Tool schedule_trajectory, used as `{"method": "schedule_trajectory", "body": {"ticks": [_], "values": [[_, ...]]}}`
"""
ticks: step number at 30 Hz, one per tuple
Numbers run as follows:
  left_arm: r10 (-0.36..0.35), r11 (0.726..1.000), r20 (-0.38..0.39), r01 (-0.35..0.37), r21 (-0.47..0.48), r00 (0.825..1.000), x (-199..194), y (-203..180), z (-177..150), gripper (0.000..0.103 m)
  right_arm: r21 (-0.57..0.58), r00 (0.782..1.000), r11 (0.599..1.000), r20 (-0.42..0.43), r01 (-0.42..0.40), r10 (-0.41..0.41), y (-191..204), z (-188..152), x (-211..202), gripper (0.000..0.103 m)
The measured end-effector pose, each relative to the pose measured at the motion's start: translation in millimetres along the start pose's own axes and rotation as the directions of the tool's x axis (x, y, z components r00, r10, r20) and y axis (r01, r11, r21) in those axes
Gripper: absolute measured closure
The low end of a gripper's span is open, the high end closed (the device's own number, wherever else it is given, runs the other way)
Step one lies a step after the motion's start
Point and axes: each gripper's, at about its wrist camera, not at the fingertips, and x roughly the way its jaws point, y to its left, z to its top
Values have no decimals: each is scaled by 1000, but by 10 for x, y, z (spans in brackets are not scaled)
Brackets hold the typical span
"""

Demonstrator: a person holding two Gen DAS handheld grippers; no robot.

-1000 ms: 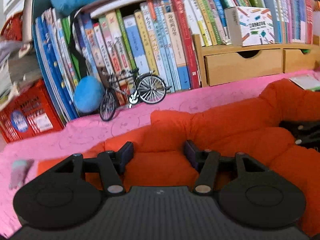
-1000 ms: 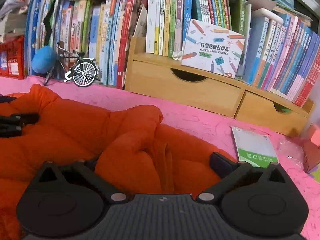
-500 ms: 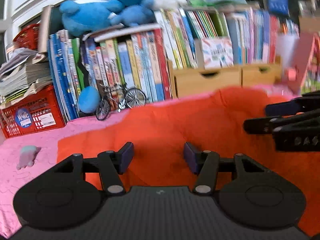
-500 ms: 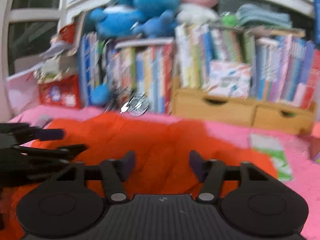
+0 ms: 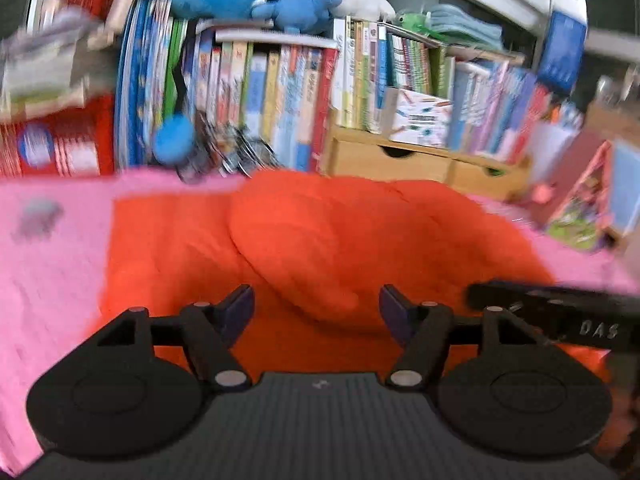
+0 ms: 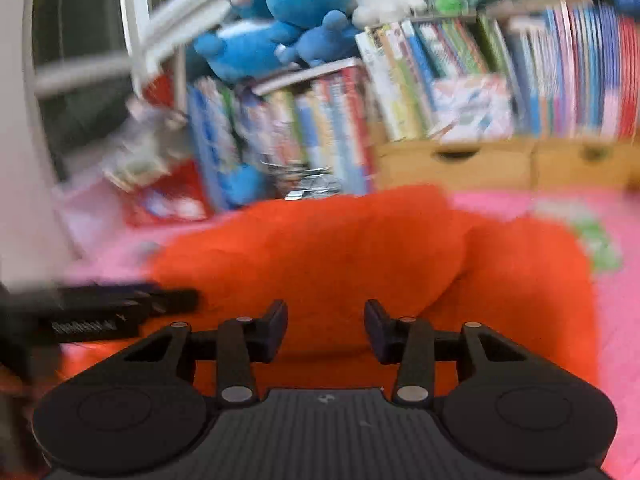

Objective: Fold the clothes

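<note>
Pink tabletop (image 5: 52,280) below the bookshelf (image 5: 280,92) carries the orange garment (image 5: 320,240), bunched a second ago and now spread flatter; your left hand-held gripper (image 5: 316,308) and right hand-held gripper (image 6: 326,326) hover open, holding nothing, so you can begin folding

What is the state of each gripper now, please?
Left gripper: open, holding nothing, above the crumpled orange fabric garment.
Right gripper: open, holding nothing, above the same garment.
</note>
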Motion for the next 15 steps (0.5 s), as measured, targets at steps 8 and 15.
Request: {"method": "schedule_trajectory", "body": {"ticks": [8, 15], "values": [[40, 999, -102, -37, 35, 994, 269, -64, -150, 70, 104, 993, 994, -120, 20, -8, -18, -215, 229, 79], [137, 973, -80, -120, 197, 987, 282, -112, -242, 69, 34, 977, 988, -158, 148, -141, -43, -297, 201, 103]]}}
